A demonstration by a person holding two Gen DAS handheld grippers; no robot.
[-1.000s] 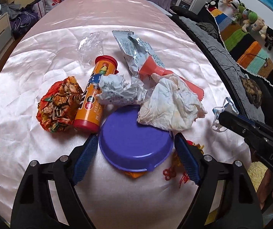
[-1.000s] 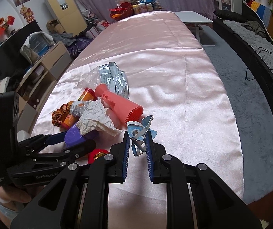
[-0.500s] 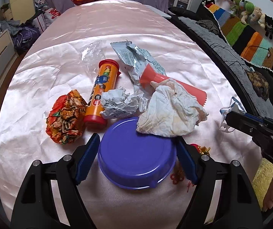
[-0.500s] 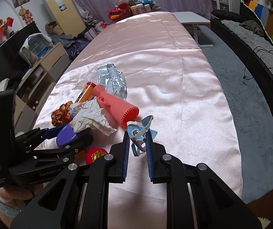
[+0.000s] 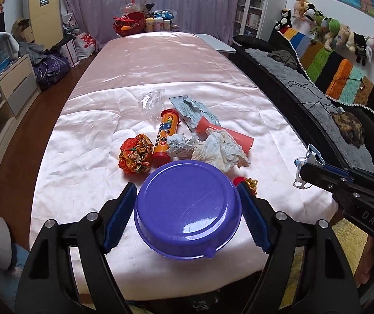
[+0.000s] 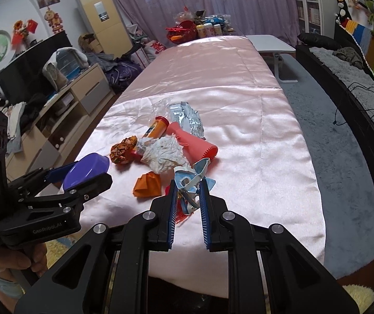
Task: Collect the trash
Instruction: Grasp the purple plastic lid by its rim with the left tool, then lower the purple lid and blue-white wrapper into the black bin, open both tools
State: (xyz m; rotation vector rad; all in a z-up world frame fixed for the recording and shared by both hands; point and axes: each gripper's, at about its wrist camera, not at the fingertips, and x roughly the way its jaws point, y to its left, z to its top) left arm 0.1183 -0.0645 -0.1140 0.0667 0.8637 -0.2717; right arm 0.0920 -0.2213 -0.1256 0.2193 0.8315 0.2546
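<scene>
My left gripper (image 5: 187, 204) is shut on an upside-down purple plastic bowl (image 5: 187, 206) and holds it above the near end of the pink table (image 5: 160, 60); it also shows in the right wrist view (image 6: 87, 168). My right gripper (image 6: 188, 191) is shut on a crumpled blue-white face mask (image 6: 191, 180), also seen in the left wrist view (image 5: 306, 162). On the table lie a white crumpled tissue (image 5: 219, 150), an orange candy tube (image 5: 166, 136), a red-orange wrapper ball (image 5: 136, 154), a silver wrapper (image 5: 193, 112) and a coral horn (image 5: 226, 133).
An orange scrap (image 6: 147, 183) and a red-gold ornament (image 5: 247, 181) lie near the table's front edge. A clear plastic film (image 5: 151, 100) lies farther back. Baskets and bottles (image 5: 145, 22) stand at the far end. A dark sofa (image 5: 317, 96) runs along the right, drawers (image 5: 9, 86) on the left.
My left gripper has lifted the purple bowl off the table and drawn back toward the near edge, uncovering the orange scrap. My right gripper has risen and pulled back with the mask.
</scene>
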